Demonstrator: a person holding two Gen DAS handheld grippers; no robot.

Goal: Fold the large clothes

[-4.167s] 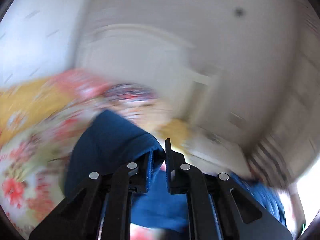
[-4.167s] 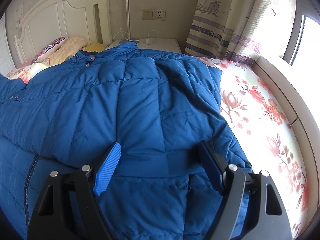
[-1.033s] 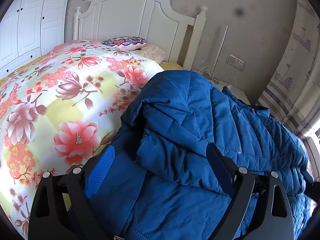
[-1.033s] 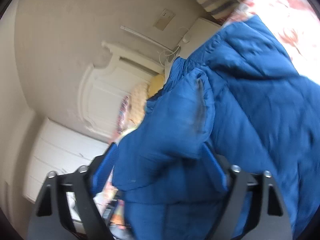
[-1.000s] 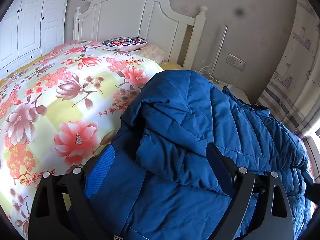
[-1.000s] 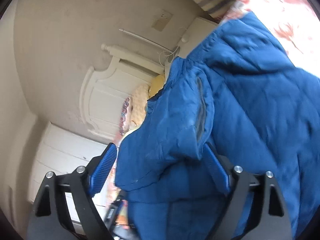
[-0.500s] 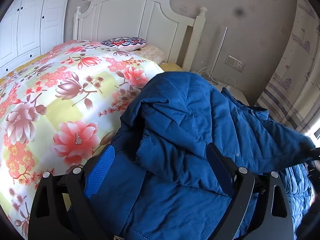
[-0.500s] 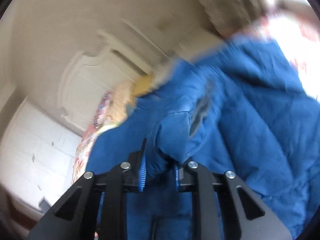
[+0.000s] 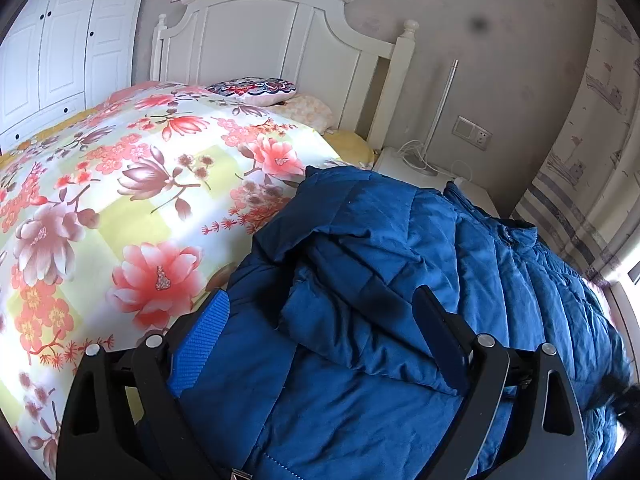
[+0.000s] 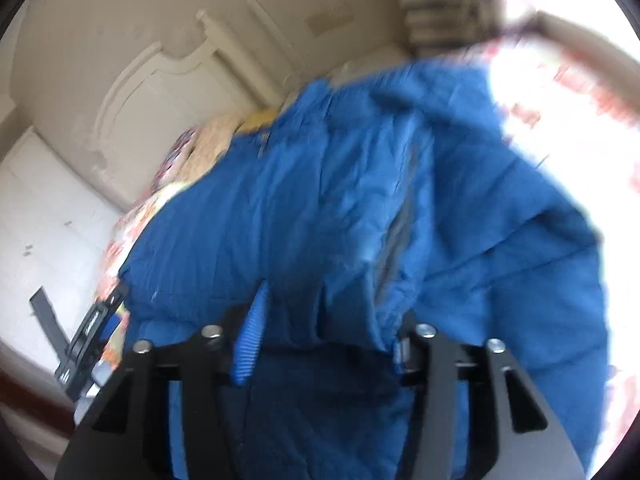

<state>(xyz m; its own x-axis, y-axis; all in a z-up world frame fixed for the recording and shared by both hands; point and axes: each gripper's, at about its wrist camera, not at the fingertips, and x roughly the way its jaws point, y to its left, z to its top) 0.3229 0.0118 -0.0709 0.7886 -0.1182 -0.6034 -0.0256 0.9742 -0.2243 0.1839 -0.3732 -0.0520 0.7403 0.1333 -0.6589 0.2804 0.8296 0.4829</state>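
The left wrist view looks low and close over the quilted blue down jacket (image 9: pixel 360 264) toward the white wooden headboard (image 9: pixel 256 36). The right wrist view, blurred and tilted, faces the same jacket (image 10: pixel 340 208) and headboard (image 10: pixel 160 92) from the window side.

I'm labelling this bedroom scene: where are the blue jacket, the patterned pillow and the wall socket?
blue jacket (image 9: pixel 400 240), left wrist view, quilted upper fold.
patterned pillow (image 9: pixel 256 89), left wrist view, top face.
wall socket (image 9: pixel 472 138), left wrist view, plate centre.

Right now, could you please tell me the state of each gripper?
Left gripper: open, fingers either side of the blue jacket, not gripping.
Right gripper: open, jacket fabric between its fingers; the picture is blurred.
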